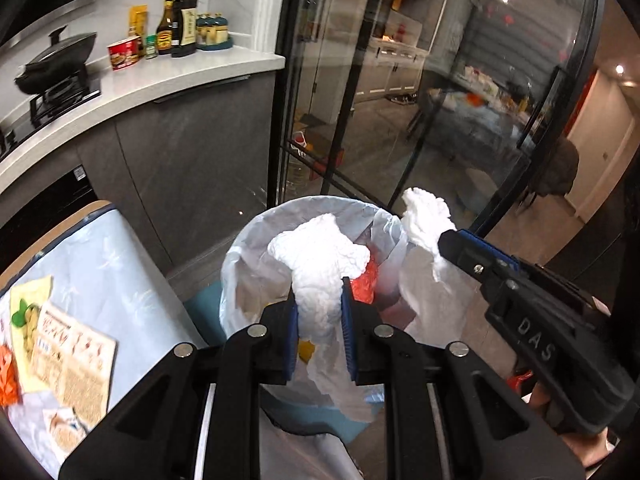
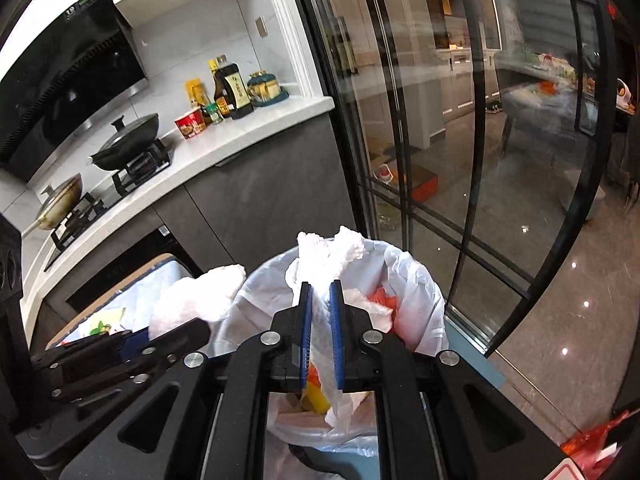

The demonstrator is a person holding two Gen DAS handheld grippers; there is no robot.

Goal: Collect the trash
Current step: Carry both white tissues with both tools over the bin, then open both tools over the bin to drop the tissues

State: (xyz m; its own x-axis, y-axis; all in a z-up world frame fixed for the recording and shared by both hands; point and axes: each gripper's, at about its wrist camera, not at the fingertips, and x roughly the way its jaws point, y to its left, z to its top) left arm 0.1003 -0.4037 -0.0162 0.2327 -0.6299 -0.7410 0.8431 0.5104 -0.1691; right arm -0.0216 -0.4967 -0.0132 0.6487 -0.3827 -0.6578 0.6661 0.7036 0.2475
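Left wrist view: the left gripper point(image 1: 320, 312) is clamped on a bunched white handle of the thin white plastic bin liner point(image 1: 248, 264), which lines a round blue waste bin point(image 1: 208, 308) standing on the floor beside the glass sliding door point(image 1: 400, 100). The right gripper point(image 1: 448, 248) comes in from the right, pinched on the liner's other white handle at the bin's far right rim. The right wrist view confirms it: the right gripper's point(image 2: 320, 320) blue pads are closed on white plastic, and the left gripper point(image 2: 160, 340) sits just beside it. Red and yellow wrappers point(image 1: 366, 284) lie inside the bag. More paper scraps point(image 1: 60, 344) rest on a pale blue plastic-covered surface point(image 1: 104, 248) near its left edge.

The step in hand looks like drawing the two handles together to close the bag. To do it well, keep both grips firm, lift evenly so the liner clears the rim without tearing, and bring the handles over the bin's centre before crossing them
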